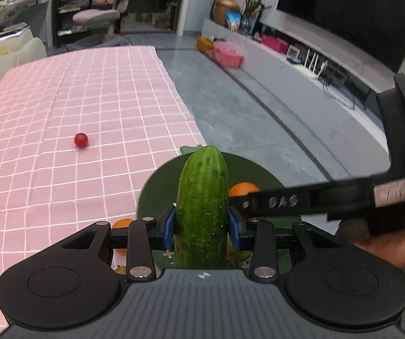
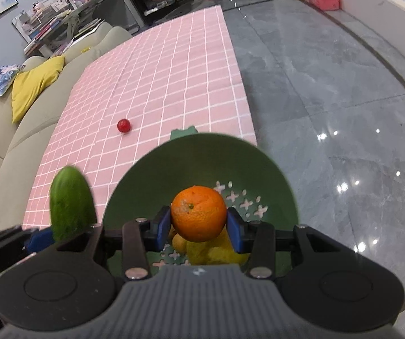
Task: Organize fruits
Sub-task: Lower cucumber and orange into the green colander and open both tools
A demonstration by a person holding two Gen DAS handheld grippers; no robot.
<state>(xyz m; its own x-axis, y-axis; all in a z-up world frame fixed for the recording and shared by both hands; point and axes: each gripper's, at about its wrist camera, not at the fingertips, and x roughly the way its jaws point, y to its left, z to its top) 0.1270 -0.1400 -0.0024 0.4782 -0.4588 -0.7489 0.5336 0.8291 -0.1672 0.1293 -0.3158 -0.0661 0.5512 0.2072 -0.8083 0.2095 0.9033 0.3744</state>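
Left wrist view: the left gripper (image 1: 201,226) has its jaws pinching a cucumber (image 1: 202,197), the blue pads pressed against both its sides, the cucumber pointing forward along the fingers. Below it lies a green bowl (image 1: 162,180) at the near right edge of the table (image 1: 61,99), which carries a pink checked cloth. An orange (image 1: 242,189) shows just right of the cucumber, beside the dark arm of the right gripper (image 1: 275,200), whose jaws are hidden here. A small red fruit (image 1: 81,140) sits alone on the cloth, well apart from the bowl.

Right wrist view: the right gripper (image 2: 198,226) has its jaws pinching the orange (image 2: 198,213) from both sides, above the perforated green bowl (image 2: 174,163). Yellow fruit (image 2: 213,250) lies in the bowl under the orange. The cucumber (image 2: 71,203) stands at the left, held in the left gripper (image 2: 41,238), over the cloth just beside the bowl. The red fruit (image 2: 124,125) rests on the table (image 2: 160,70) beyond the bowl
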